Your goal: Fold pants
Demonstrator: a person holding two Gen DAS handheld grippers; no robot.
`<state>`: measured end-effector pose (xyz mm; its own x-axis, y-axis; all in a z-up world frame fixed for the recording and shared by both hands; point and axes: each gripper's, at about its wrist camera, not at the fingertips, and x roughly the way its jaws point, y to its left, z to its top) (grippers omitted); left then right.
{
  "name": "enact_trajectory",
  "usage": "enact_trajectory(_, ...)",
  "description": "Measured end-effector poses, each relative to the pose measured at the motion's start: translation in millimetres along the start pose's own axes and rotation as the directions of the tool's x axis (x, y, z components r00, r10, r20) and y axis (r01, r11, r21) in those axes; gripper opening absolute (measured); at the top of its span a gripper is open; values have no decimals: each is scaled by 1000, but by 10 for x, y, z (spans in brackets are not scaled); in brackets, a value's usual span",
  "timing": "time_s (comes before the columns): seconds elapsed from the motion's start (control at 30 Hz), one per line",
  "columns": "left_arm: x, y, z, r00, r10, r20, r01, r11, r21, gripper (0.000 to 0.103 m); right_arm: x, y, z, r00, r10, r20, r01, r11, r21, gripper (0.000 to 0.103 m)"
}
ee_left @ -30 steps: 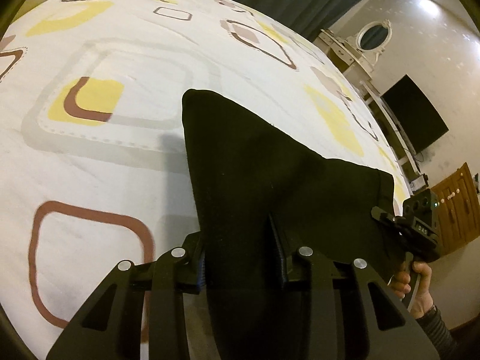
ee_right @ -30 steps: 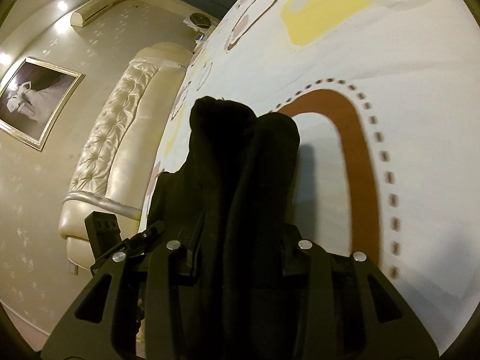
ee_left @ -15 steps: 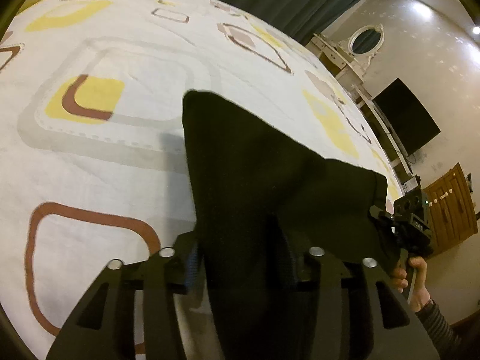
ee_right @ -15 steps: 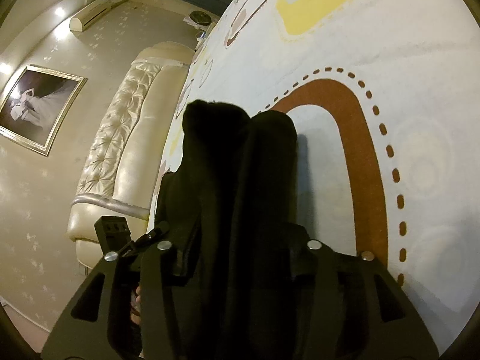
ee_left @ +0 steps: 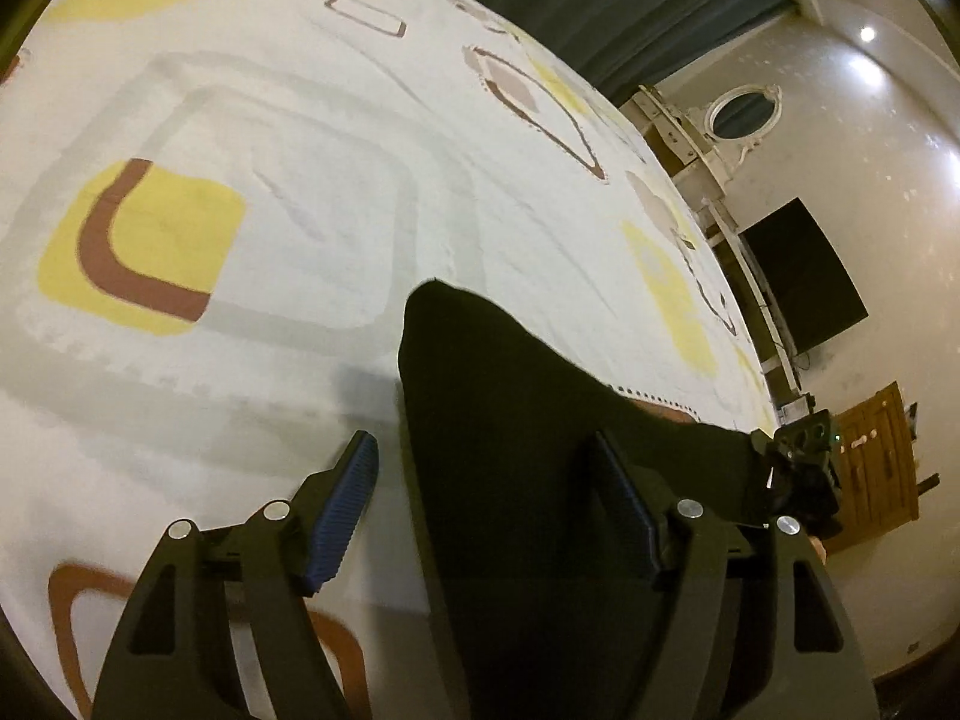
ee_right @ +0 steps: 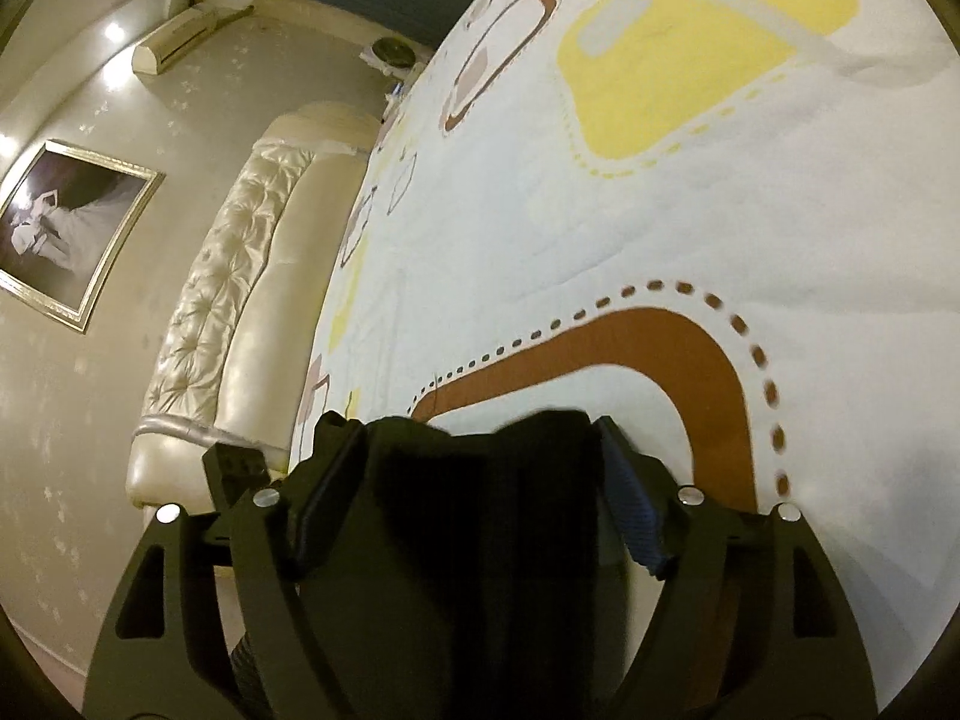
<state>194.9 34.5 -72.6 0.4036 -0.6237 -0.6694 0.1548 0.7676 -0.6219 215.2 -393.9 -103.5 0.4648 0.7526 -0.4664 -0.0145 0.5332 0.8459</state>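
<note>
1. From where I'm sitting there's nothing readable in either wrist view, no words, brands or numbers.
2. The bedspread point(ee_left: 288, 120) only has yellow and brown shapes, no lettering.
3. The framed picture point(ee_right: 66, 234) on the wall has no caption I can make out.
4. The other gripper's housing is too small and blurry to read.

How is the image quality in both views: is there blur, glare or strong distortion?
Left wrist view: fisheye bends the bedspread into a dome; ceiling lights glare on the wall; the black pants show no detail. Right wrist view: same curving; the brown pattern looks slightly smeared; pants are nearly featureless.
</note>
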Motion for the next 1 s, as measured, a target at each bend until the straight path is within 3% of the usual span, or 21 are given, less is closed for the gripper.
enact_trajectory(0.07,47,11,32,1000,3,-11,-3,1000,8,65,41,8,36,1000,-4,-24,3,1000,-8,69)
enact_trajectory(0.1,62,16,29,1000,5,-17,-4,1000,13,54,76,23,53,999,-20,-43,18,1000,-25,56)
enact_trajectory(0.13,77,19,25,1000,1,-26,-1,1000,15,47,101,27,58,998,-29,-53,27,999,-38,50)
enact_trajectory(0.2,85,-2,6,1000,19,-21,-18,999,33,40,145,29,64,997,-55,-59,52,997,-59,33)
enact_trajectory(0.27,51,-70,-15,999,36,1,-36,997,72,33,137,22,62,998,-34,-49,31,998,-60,28)
enact_trajectory(0.33,47,-129,10,998,56,8,-56,994,91,28,93,49,44,999,-18,-28,16,998,-68,26)
enact_trajectory(0.53,53,-233,164,992,118,33,-121,984,134,26,60,193,156,1000,8,20,-6,994,-106,24)
enact_trajectory(1.0,361,-207,814,968,247,53,-252,956,152,26,461,285,802,998,-3,57,9,994,-105,24)
